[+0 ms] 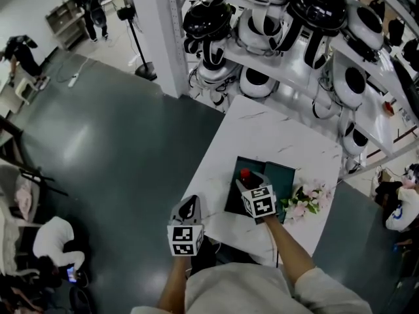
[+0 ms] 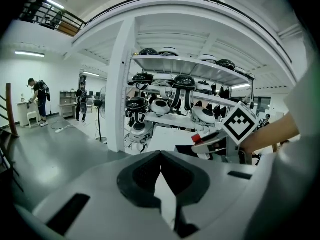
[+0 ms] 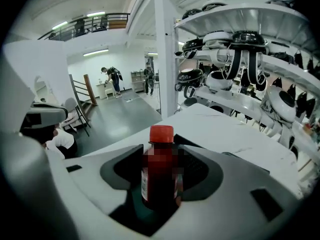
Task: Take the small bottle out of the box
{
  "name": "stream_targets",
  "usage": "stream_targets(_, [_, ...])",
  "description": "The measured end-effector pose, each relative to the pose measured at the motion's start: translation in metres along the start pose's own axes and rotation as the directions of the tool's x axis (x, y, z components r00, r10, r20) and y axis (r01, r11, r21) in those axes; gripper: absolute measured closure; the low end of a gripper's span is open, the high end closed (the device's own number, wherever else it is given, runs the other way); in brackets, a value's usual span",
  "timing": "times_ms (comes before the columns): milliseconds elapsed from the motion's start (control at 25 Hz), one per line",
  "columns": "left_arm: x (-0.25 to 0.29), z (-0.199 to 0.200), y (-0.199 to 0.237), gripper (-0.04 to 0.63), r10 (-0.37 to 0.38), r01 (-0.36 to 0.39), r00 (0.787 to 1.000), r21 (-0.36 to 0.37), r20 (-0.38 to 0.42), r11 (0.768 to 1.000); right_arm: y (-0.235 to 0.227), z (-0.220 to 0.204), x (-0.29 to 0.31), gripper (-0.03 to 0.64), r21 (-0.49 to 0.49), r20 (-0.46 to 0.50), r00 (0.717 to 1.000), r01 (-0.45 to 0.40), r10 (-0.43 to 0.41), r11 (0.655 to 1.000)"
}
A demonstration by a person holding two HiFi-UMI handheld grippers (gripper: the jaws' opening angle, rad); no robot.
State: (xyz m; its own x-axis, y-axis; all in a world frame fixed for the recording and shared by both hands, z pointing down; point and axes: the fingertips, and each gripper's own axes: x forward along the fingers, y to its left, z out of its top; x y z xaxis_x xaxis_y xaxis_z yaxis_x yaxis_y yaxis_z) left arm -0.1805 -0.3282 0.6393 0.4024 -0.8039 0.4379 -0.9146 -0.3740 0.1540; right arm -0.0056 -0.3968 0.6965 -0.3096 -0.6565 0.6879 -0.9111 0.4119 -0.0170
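The small dark bottle (image 3: pixel 161 176) with a red cap (image 3: pixel 161 134) stands upright between the jaws of my right gripper (image 3: pixel 161 159), which is shut on its body. In the head view this gripper (image 1: pixel 249 183) hovers over the open dark green box (image 1: pixel 281 175) on the white marble table (image 1: pixel 262 126), and the red cap (image 1: pixel 245 173) shows just ahead of it. My left gripper (image 1: pixel 189 205) hangs off the table's near left corner, apart from the box. Its jaws (image 2: pixel 161 154) meet at the tips with nothing between them. It also sees the right gripper (image 2: pixel 215 143) carrying the bottle.
A bunch of pale pink flowers (image 1: pixel 304 200) lies on the table right of the box. Shelves of black-and-white headsets (image 1: pixel 275 25) stand behind the table, next to a white pillar (image 1: pixel 167 31). A crouched person (image 1: pixel 55 241) and others are on the grey floor to the left.
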Motion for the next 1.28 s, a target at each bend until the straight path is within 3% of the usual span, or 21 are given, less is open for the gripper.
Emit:
stream_targets(760, [-0.041,0.010,-0.034,0.577,0.111,-0.112,0.991,0.006,0.070,0.994,0.014,0.025,-0.095,0.382,-0.117,0.245,0.965,-0.066,0.093,0.991])
stream_targets(1280, [-0.085,0.034,-0.052,0.577,0.191,-0.197,0.966,0.021,0.176,0.980,0.016,0.024,-0.154,0.382,-0.150,0.337,0.935,-0.066,0.113,0.987])
